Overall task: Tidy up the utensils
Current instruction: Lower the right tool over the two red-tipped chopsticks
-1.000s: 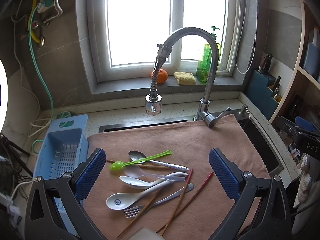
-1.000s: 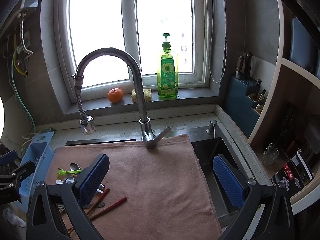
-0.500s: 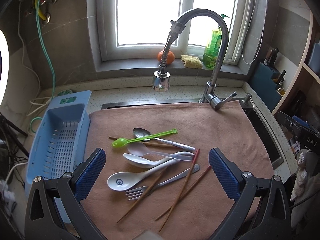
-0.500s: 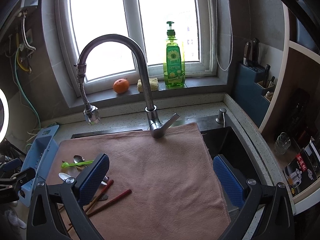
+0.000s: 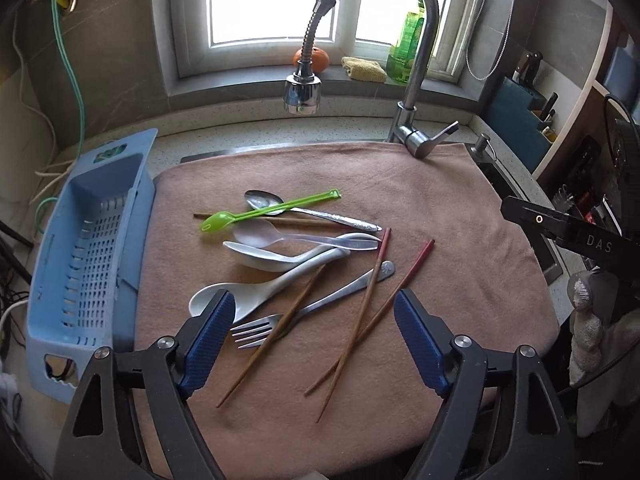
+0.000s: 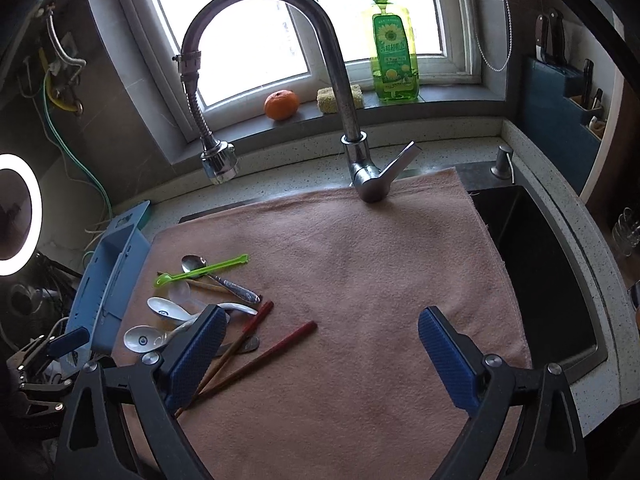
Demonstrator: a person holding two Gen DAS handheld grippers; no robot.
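Observation:
Several utensils lie in a loose pile on a pinkish-brown cloth (image 5: 440,208): a green plastic spoon (image 5: 272,210), a metal spoon (image 5: 312,210), a clear plastic spoon (image 5: 256,234), two white ceramic spoons (image 5: 256,256), a metal fork (image 5: 256,330) and red-tipped chopsticks (image 5: 372,280). My left gripper (image 5: 310,316) hangs over the near end of the pile. Its jaws are closing, with the fork and chopsticks below them, untouched. My right gripper (image 6: 322,320) hovers to the right of the pile (image 6: 200,304). Its jaws are closing too, and only a red chopstick tip (image 6: 304,328) lies under them.
A light blue slotted basket (image 5: 88,248) stands along the cloth's left edge. The tap (image 6: 352,128) arches over the back of the cloth. A dark sink basin (image 6: 532,264) opens at the right. A gloved hand (image 5: 592,308) shows at the right of the left wrist view.
Both grippers have sunk toward the cloth and tipped further down, so the utensils look larger. The jaws of both have narrowed. The utensils lie as before.

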